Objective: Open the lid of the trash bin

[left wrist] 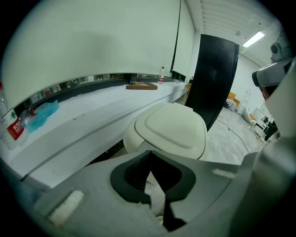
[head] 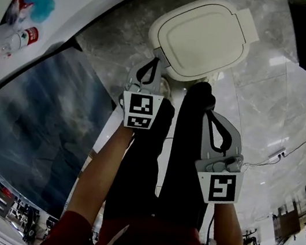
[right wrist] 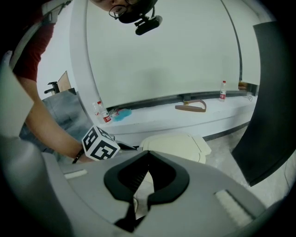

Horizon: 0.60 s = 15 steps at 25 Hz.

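The marble floor (head: 264,91) spreads out below both tools, and a long white counter (left wrist: 92,115) runs off to the left of the left gripper. The cream trash bin (left wrist: 131,139) stands on that floor, straight ahead of both tools and a little below them. Its lid (head: 203,35) lies flat and fully down on the rim, and no view shows a gap.

The left gripper (head: 154,60) is the nearer one, with its tips at the bin's near edge (whether they touch it I cannot tell). Its jaws are pressed together with nothing between them. The right gripper (right wrist: 149,152) hangs farther back from the bin, its jaws likewise closed and empty.

By my reading nothing of the task is done yet. All of it is left: getting a tool to the lid's edge and raising it.
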Available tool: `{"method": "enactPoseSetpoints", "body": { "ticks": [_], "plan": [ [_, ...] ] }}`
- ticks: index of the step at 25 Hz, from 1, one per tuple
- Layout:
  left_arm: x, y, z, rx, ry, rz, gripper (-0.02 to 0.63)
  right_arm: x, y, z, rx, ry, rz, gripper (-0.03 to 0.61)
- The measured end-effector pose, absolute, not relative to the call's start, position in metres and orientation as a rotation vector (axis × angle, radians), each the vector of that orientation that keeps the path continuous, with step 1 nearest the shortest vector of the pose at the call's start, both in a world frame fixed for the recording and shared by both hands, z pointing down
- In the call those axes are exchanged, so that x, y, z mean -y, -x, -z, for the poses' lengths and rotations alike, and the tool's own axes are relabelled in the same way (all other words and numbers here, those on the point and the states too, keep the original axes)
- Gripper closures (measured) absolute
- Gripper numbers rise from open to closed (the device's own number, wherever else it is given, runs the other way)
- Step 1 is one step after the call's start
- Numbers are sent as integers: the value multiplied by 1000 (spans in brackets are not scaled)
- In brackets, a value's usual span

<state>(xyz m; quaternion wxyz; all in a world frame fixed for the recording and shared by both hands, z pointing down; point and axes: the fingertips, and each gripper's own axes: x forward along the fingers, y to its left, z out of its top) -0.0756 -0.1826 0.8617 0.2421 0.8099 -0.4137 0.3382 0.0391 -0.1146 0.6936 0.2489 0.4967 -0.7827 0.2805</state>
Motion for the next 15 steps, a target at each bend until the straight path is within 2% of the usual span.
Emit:
{"method": "enactPoseSetpoints", "body": {
  "ticks": [15],
  "plan": [
    [181, 77, -867, 1101, -2234, -939, 607, 119, -31, -694, 2146, -1344, -765, 578]
  ]
}}
